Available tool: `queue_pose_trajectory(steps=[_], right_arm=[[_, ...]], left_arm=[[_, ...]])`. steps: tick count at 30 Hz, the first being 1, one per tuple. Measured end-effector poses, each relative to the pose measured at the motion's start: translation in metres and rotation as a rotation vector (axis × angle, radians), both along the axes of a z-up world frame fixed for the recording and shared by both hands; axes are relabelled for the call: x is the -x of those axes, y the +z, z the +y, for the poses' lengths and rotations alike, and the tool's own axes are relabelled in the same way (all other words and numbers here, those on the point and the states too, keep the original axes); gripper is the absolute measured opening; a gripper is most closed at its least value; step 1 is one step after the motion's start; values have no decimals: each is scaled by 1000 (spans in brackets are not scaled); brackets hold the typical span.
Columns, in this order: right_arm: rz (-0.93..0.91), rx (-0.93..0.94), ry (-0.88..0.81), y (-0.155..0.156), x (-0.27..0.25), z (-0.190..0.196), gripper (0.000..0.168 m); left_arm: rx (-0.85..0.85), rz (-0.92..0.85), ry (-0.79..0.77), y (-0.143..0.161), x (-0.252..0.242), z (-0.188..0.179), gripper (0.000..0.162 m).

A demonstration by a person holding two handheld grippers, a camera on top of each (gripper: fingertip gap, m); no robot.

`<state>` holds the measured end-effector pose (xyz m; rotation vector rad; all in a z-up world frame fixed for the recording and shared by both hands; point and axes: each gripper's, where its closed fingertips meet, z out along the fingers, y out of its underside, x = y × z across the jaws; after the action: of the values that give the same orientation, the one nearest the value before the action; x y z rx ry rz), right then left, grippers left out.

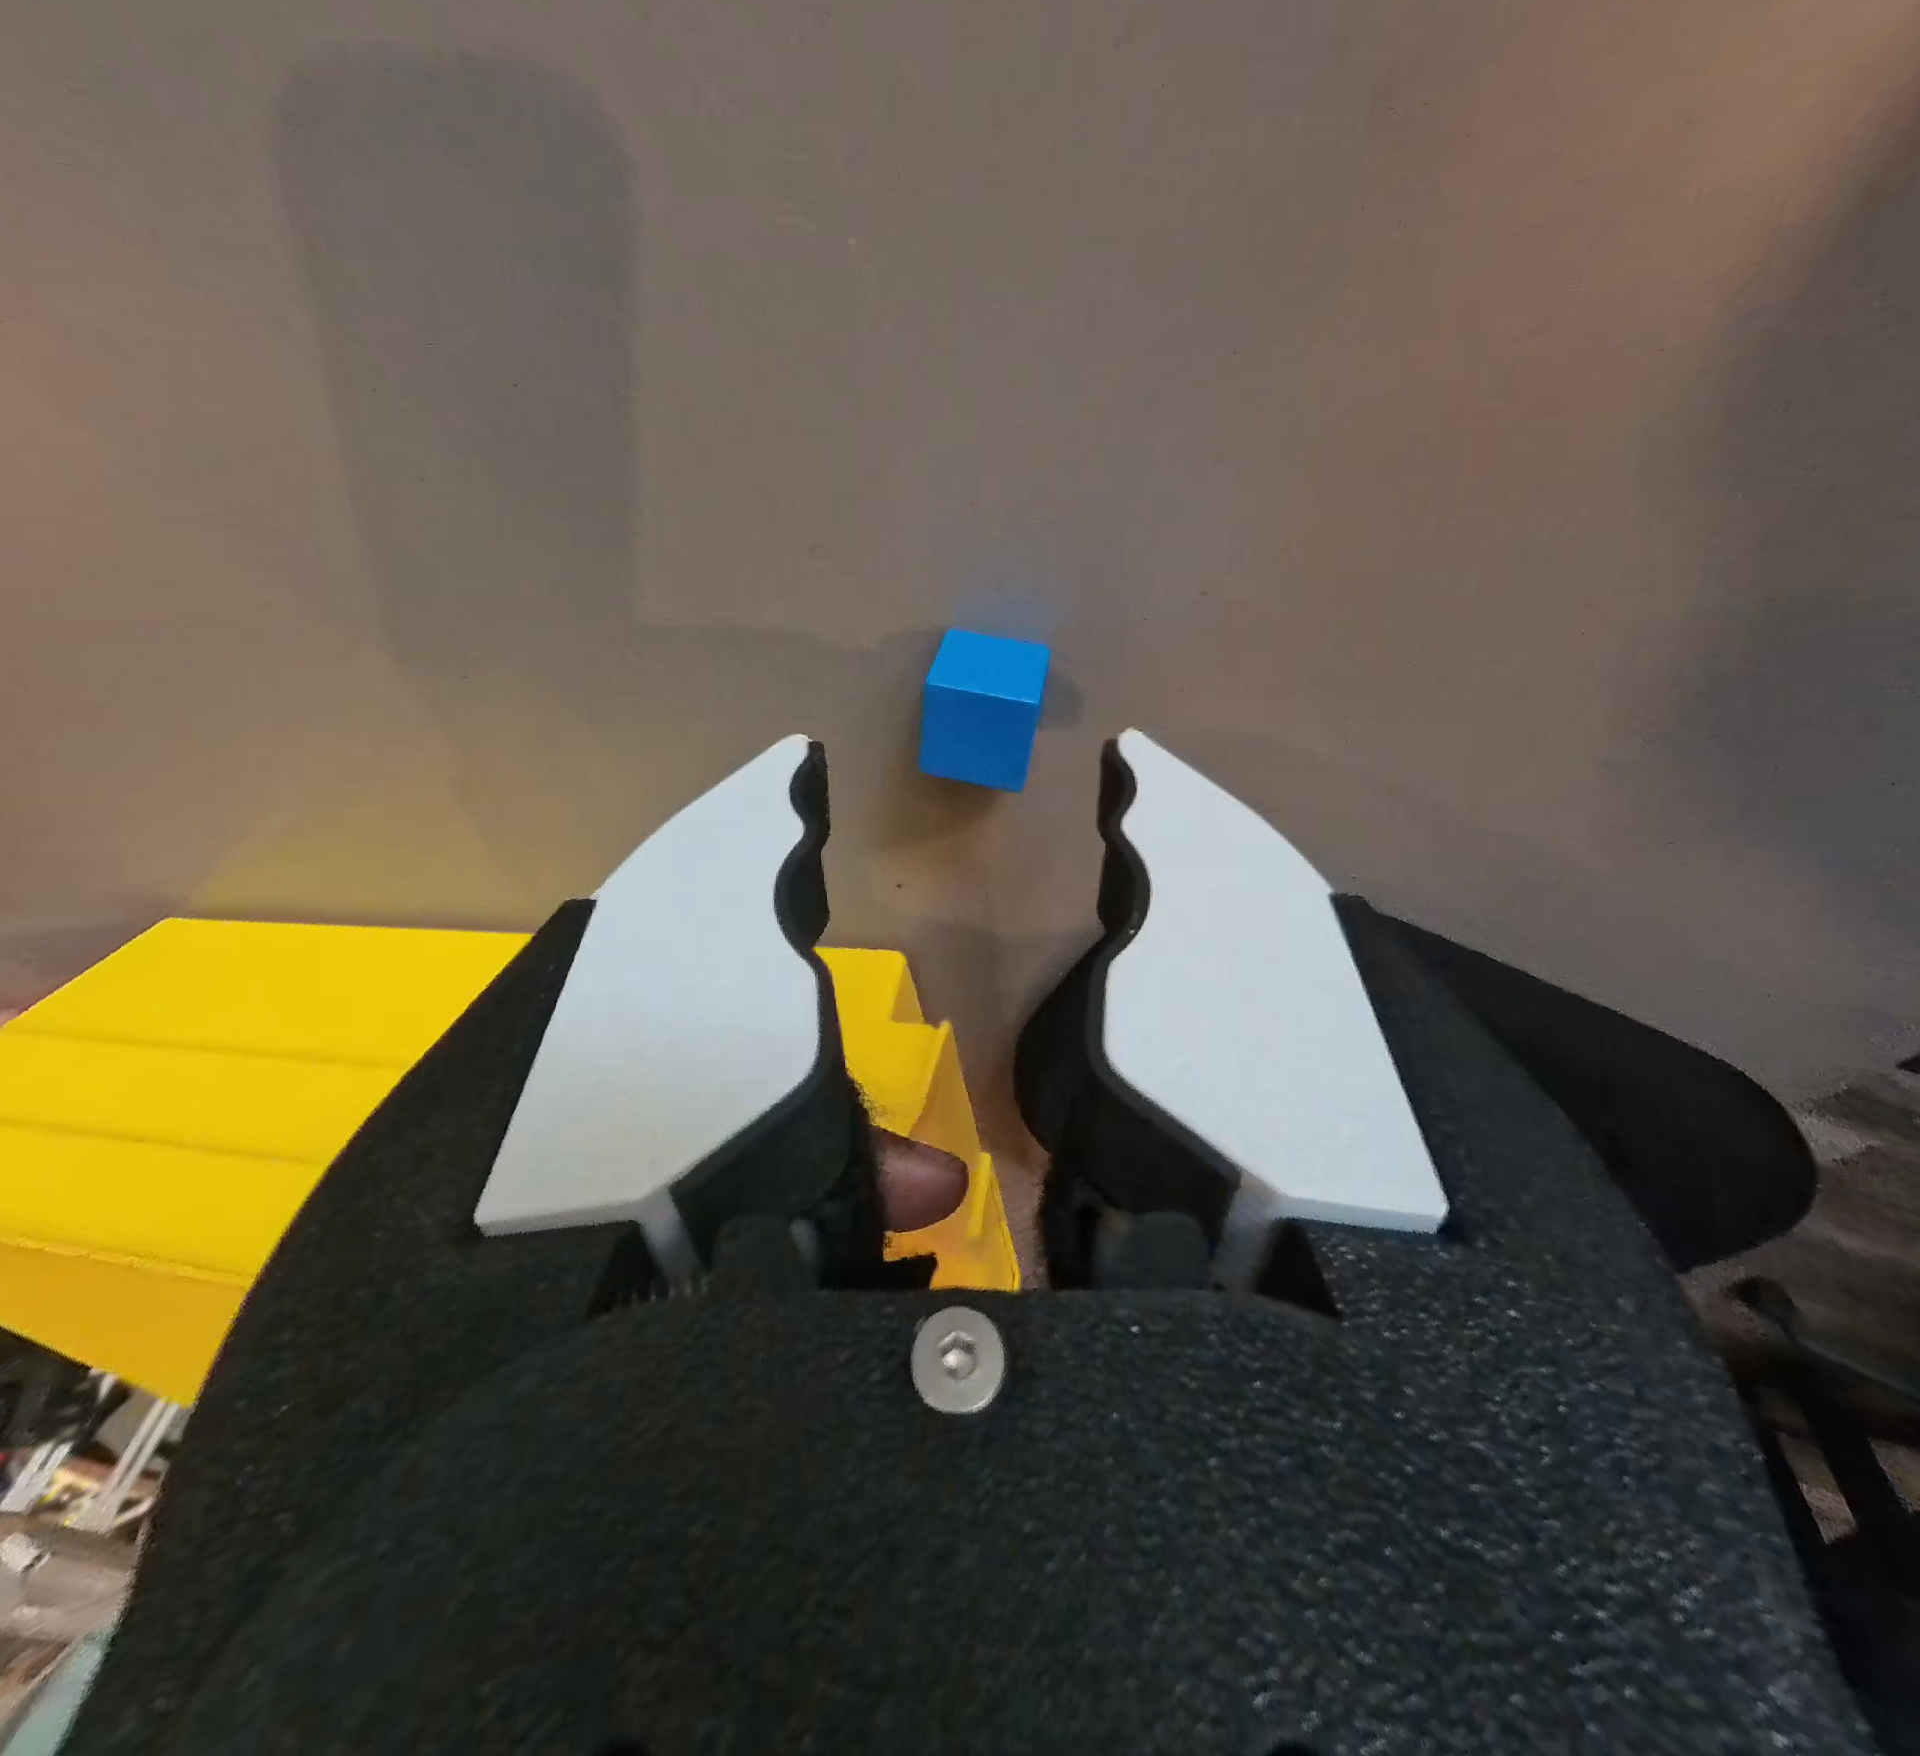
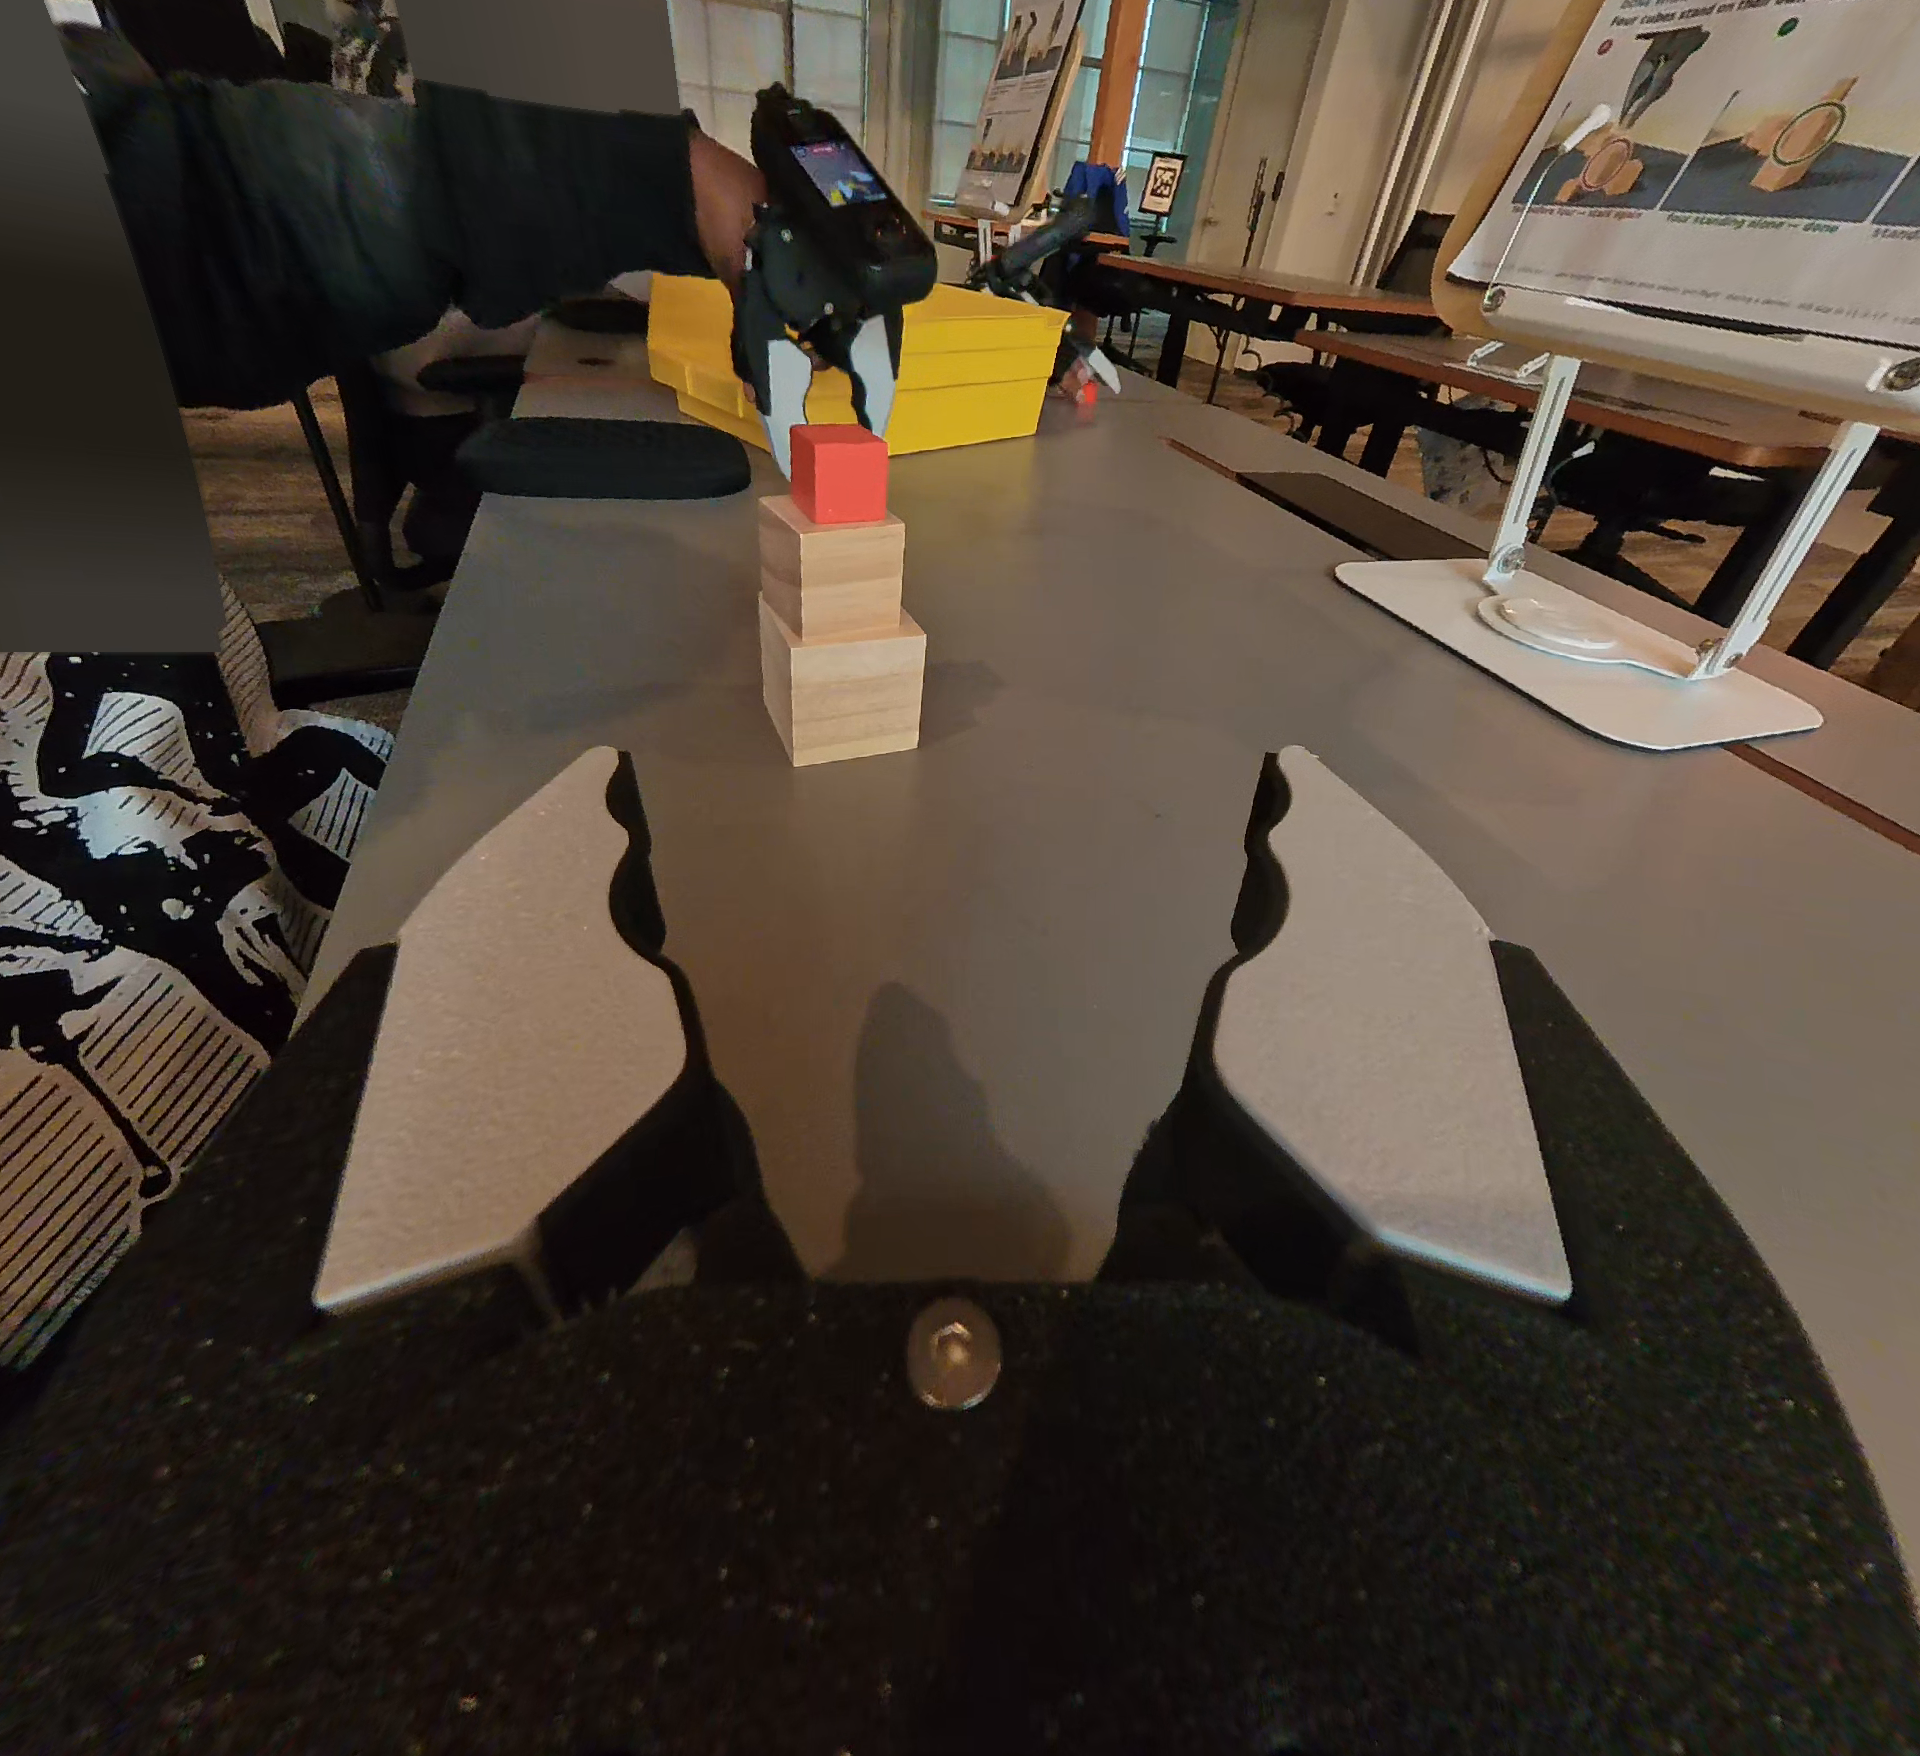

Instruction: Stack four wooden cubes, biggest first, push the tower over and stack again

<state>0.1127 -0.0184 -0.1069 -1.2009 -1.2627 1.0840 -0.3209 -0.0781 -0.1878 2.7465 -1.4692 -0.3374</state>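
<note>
From my left gripper (image 1: 964, 750), jaws spread and empty, the small blue cube (image 1: 982, 709) lies on the grey table (image 1: 1351, 356) just ahead, unstacked.

From my right gripper (image 2: 940, 761), also spread, a three-cube tower (image 2: 840, 605) stands ahead, red cube (image 2: 840, 482) topmost; blue remains.

Bare table (image 2: 1143, 719) around cube tower (image 2: 840, 605)

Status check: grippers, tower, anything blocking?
Left gripper open above blue cube. Right gripper open, empty. Three-cube tower, red cube topmost. Nothing blocking.
</note>
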Motion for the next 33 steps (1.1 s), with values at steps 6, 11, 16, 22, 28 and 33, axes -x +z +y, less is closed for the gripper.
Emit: queue_pose_trajectory(steps=[6, 11, 16, 22, 28, 33], right_arm=[[1, 0, -2, 0, 0, 0, 109], [1, 2, -2, 0, 0, 0, 109], [1, -3, -2, 0, 0, 0, 109], [-2, -6, -1, 0, 0, 0, 109], [4, -4, -1, 1, 0, 0, 108], [2, -7, 0, 0, 0, 0, 108]], left_arm=[[21, -1, -11, -11, 2, -1, 30], [53, -57, -15, -5, -2, -5, 21], [10, -99, -64, 33, -26, 3, 21], [-60, -227, -269, 89, -103, 12, 21], [-69, -249, -455, 120, -176, 17, 21], [-59, -222, -567, 127, -225, 22, 21]])
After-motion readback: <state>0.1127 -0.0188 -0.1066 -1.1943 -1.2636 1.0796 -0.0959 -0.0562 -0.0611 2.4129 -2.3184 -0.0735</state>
